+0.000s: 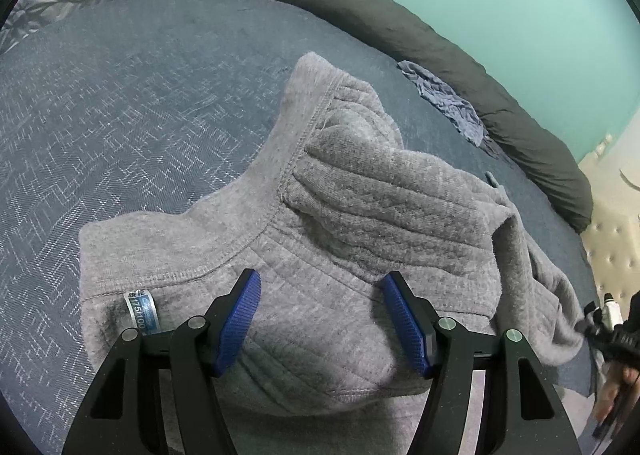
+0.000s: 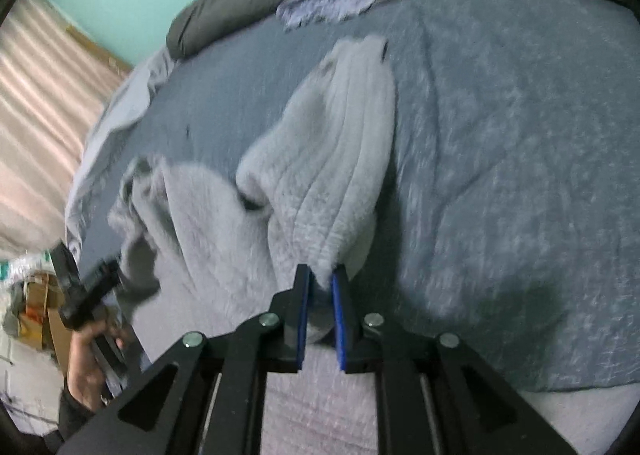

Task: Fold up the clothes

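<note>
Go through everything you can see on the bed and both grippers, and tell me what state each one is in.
Grey sweater: partly folded, rumpled, lying on the bed.
Size tag: exposed, facing up.
Left gripper: open, fingers apart above the sweater.
Right gripper: fingers nearly closed, pinching a fold of the sweater.
Blue cloth: crumpled, unfolded.
Dark duvet: bunched along the wall.

We find one readable item only: a small white and blue size tag sewn at the inside hem of the grey fleece garment, just left of the left gripper and its left blue pad. On it we read "175/100"; the fainter print above that figure is too small to make out. In the right wrist view we find no text, blurred as it is.
</note>
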{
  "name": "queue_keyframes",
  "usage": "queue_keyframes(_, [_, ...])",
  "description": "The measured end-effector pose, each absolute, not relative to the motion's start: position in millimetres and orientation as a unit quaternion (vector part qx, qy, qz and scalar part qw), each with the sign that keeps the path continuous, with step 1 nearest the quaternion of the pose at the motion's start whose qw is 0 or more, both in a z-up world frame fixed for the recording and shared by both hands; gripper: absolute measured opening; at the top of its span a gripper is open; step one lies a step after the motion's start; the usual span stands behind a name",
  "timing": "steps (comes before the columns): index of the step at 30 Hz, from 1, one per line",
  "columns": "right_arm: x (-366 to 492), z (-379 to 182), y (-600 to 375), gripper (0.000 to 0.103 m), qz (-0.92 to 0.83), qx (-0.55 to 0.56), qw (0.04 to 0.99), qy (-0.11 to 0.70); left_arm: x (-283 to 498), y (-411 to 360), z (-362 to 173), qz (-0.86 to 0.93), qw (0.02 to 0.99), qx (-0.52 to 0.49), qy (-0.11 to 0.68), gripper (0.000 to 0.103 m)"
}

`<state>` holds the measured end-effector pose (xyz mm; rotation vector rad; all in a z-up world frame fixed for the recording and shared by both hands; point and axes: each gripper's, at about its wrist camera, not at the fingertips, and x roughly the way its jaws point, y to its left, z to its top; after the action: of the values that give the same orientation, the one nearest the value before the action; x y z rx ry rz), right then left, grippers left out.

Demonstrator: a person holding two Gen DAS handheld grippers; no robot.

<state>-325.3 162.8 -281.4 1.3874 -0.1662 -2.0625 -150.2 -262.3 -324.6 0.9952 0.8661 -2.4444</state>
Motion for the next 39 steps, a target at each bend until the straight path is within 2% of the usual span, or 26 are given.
queue_keyframes(6, [-347, -259, 144, 0.012, -0.807, 0.493, 0.322, -0.038, -146, -260, -324, -0.866, 0.181, 0.354, 0.304, 0.068])
queue_keyframes(12, [-362, -232, 137, 0.012, -0.818, 0.466, 0.332, -0.052, -140, -262, -324, -0.867, 0.175, 0.353, 0.305, 0.068])
queue_keyframes(15, [-361, -225, 140, 0.015, -0.829, 0.456, 0.32, -0.038, -139, -261, -324, -0.867, 0.176, 0.353, 0.304, 0.068])
queue_keyframes(16, [-362, -225, 142, 0.019, -0.831, 0.456, 0.316, -0.037, -139, -261, -324, -0.867, 0.177, 0.353, 0.304, 0.068])
queue_keyframes(18, [-368, -230, 142, 0.027, -0.829, 0.463, 0.311, -0.042, -140, -260, -324, -0.866, 0.178, 0.356, 0.302, 0.068])
queue_keyframes(21, [-380, -239, 132, 0.029, -0.823, 0.474, 0.311, -0.043, -142, -258, -326, -0.865, 0.18, 0.36, 0.299, 0.068])
queue_keyframes(27, [-424, -266, 92, 0.045, -0.804, 0.51, 0.303, -0.03, -145, -260, -331, -0.859, 0.179, 0.365, 0.311, 0.068])
queue_keyframes(37, [-477, -299, 63, 0.045, -0.799, 0.547, 0.248, -0.02, -149, -256, -335, -0.861, 0.184, 0.373, 0.294, 0.069])
queue_keyframes(39, [-485, -305, 61, 0.048, -0.797, 0.554, 0.24, -0.02, -149, -256, -335, -0.861, 0.182, 0.372, 0.296, 0.069])
